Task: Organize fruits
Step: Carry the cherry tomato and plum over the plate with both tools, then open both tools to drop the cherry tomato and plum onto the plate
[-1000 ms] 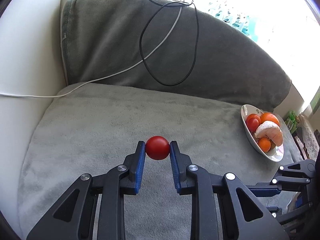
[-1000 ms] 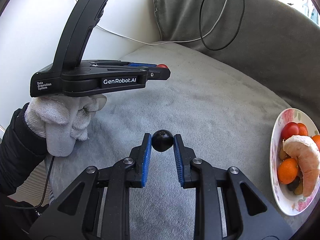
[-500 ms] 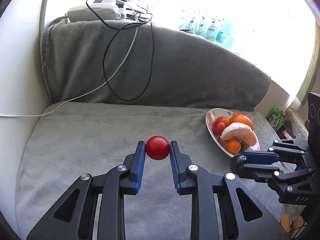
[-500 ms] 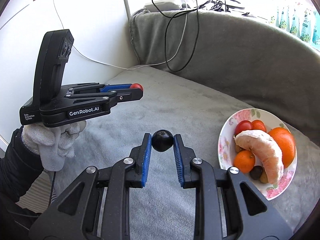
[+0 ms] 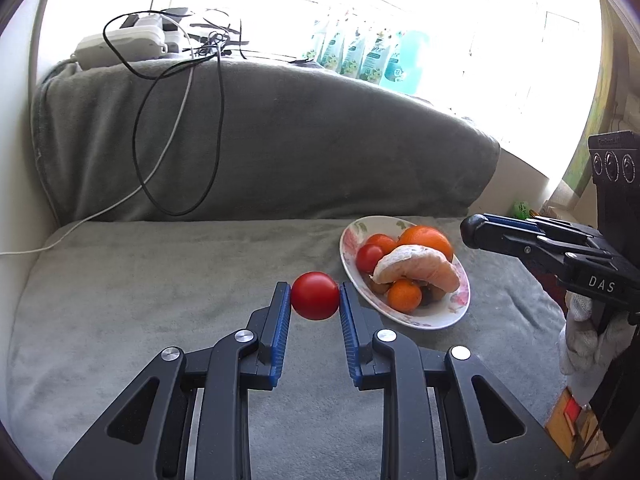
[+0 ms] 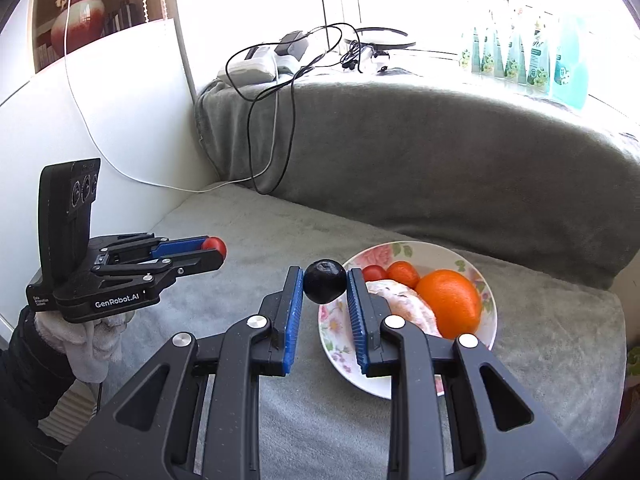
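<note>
My left tool [image 5: 315,296] pinches a red tomato [image 5: 315,295] just beside the plate [image 6: 490,304]; my right tool [image 6: 324,282] holds a dark plum [image 6: 324,282] over its rim. I worry both round fruits could roll off that crowded pile onto the sofa cushion [image 5: 160,280].

Grey sofa [image 5: 168,280] fills the scene, white wall [image 6: 120,120] at its left end, blown-out window [image 5: 460,20] glaring behind its backrest, cables [image 5: 180,120] draped over it.

Both wrist views low and close over the sofa [image 5: 160,280], facing the backrest, sharing the plate [image 6: 486,312]
</note>
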A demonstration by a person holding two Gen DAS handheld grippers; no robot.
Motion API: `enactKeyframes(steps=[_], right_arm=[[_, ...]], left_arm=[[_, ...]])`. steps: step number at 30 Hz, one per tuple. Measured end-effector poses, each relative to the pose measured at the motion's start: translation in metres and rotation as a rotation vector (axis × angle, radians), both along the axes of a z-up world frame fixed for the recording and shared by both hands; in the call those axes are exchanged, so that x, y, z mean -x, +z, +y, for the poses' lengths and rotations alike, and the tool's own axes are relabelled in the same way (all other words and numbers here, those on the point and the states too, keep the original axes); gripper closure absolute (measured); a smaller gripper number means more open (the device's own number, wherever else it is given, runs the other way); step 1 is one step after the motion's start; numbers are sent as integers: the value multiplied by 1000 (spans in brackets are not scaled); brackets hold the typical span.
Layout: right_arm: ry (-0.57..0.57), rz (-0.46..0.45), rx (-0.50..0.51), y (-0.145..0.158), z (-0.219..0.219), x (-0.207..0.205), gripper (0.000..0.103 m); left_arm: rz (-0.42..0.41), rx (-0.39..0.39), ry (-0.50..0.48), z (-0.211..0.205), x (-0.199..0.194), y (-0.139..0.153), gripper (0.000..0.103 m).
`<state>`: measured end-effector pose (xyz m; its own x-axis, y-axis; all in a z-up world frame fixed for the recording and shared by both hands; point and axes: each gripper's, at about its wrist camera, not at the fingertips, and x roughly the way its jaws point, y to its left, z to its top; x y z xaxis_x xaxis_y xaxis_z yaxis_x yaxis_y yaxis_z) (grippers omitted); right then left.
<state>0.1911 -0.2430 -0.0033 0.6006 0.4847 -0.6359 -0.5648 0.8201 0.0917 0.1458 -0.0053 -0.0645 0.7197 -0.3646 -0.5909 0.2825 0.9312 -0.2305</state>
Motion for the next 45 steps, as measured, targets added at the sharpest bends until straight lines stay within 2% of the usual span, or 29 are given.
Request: enactKeyframes(steps=[7, 20, 32, 45], right_arm=[[-56, -7, -6, 6, -24, -20, 79], [-95, 30, 3, -7, -48, -60, 79], [-93, 81, 0, -26, -49, -93, 79], [-82, 118, -6, -38, -44, -107, 79]], left_arm=[[5, 5, -66, -32, -5, 0, 80], [38, 19, -185, -89, -16, -7, 80], [77, 9, -229, -117, -20, -19, 80], [100, -4, -241, -127, -28, -28, 80]])
